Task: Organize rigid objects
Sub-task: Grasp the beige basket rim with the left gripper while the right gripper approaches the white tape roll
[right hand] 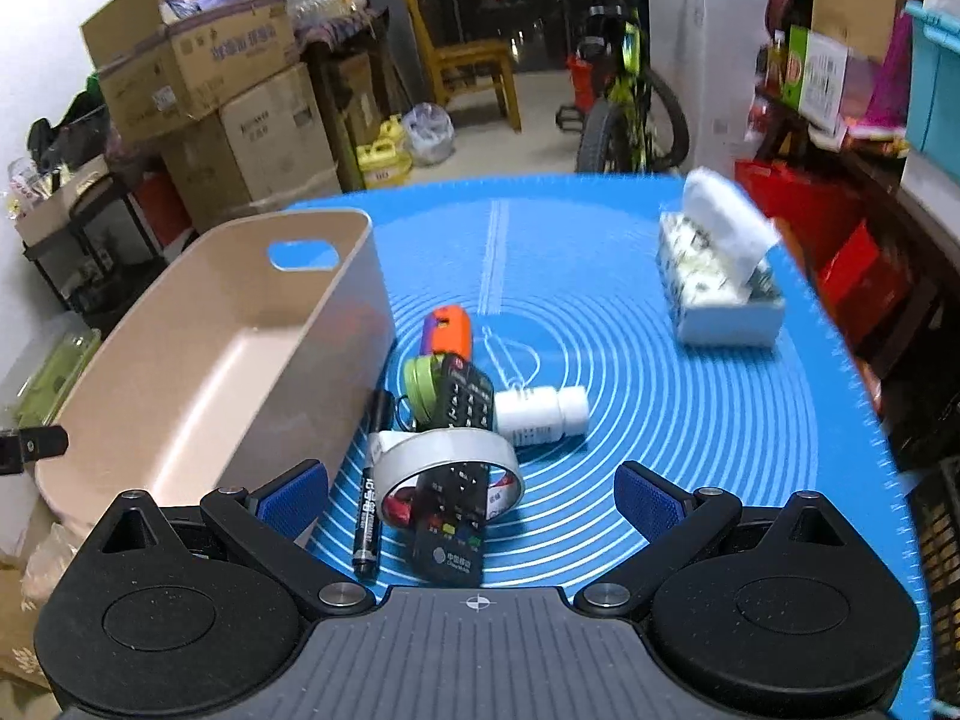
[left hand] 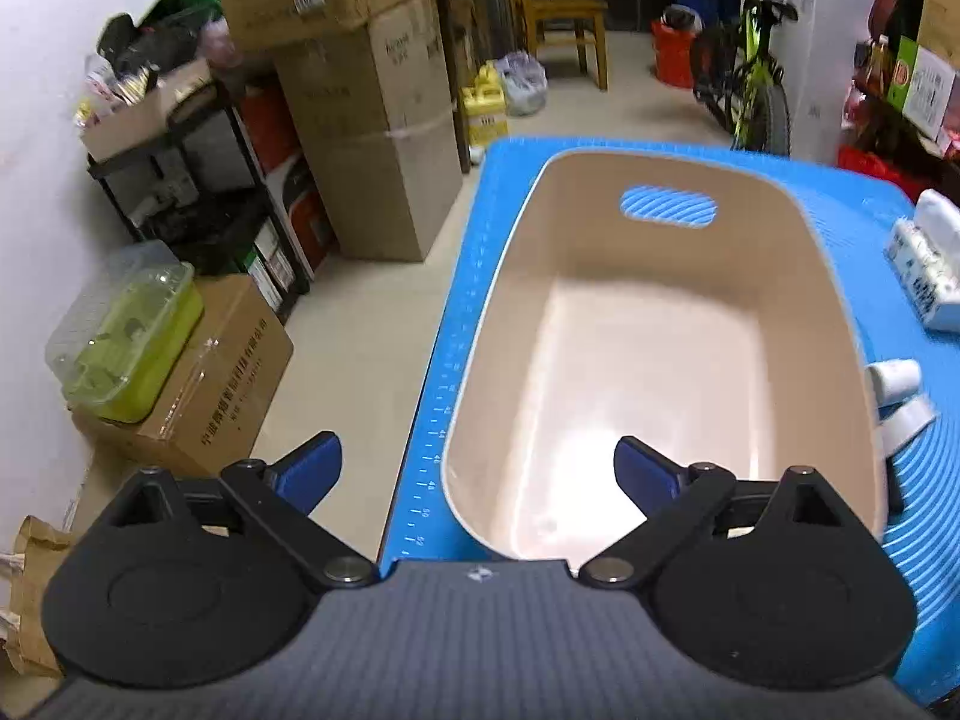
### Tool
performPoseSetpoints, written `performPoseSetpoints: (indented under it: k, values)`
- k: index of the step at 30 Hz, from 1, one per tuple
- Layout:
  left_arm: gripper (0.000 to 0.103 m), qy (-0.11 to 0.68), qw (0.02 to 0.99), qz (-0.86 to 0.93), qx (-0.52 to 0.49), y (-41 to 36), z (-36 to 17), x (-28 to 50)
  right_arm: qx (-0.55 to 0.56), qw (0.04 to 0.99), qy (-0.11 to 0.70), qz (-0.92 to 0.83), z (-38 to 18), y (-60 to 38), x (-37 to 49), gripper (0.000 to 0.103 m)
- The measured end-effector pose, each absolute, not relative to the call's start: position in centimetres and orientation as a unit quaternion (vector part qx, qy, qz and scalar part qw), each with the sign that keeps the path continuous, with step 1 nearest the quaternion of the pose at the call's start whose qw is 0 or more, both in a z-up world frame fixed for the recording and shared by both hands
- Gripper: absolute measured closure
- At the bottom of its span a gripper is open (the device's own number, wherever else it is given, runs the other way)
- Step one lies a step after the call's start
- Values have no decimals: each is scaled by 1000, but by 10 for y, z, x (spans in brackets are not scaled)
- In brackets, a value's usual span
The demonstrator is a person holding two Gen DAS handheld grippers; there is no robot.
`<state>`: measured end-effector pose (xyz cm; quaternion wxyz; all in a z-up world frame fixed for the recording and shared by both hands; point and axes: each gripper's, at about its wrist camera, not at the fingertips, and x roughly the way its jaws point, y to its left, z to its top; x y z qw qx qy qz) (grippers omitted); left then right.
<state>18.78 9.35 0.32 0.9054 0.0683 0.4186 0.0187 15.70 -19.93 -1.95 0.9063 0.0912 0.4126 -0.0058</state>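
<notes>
An empty beige plastic bin (left hand: 648,360) with a handle slot stands on the blue mat (left hand: 840,204); it also shows at the left in the right wrist view (right hand: 240,348). My left gripper (left hand: 477,471) is open, over the bin's near left rim. My right gripper (right hand: 474,495) is open above a pile beside the bin: a black remote (right hand: 450,534), a tape roll (right hand: 447,450), a black marker (right hand: 369,516), a second remote (right hand: 465,399), a green lid (right hand: 420,381), an orange and purple object (right hand: 447,330) and a white bottle (right hand: 540,414).
A tissue pack (right hand: 720,276) lies at the mat's far right, also in the left wrist view (left hand: 924,264). Cardboard boxes (left hand: 372,120), a black shelf (left hand: 198,198), a chair (left hand: 564,18) and a bicycle (right hand: 630,90) stand on the floor beyond the table edge.
</notes>
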Motion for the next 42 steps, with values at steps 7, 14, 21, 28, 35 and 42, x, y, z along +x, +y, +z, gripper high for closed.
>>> performPoseSetpoints:
  k: [7, 14, 21, 28, 35, 42]
  values:
    - [15, 435, 898, 20, 67, 111, -17, 207, 88, 901, 424, 16, -55, -196, 187, 2]
    - [20, 445, 893, -9, 57, 111, -31, 215, 76, 897, 434, 40, -75, -190, 204, 2]
    - [43, 458, 887, -10, 55, 112, -42, 221, 48, 891, 449, 49, -92, -179, 216, 5]
    - [62, 467, 882, -15, 58, 109, -47, 223, 41, 892, 449, 41, -98, -176, 216, 11]
    - [74, 462, 884, -21, 72, 99, -44, 221, 46, 894, 443, 42, -99, -180, 216, 13]
    - [87, 461, 886, -16, 54, 108, -43, 224, 60, 896, 439, 42, -97, -180, 217, 19]
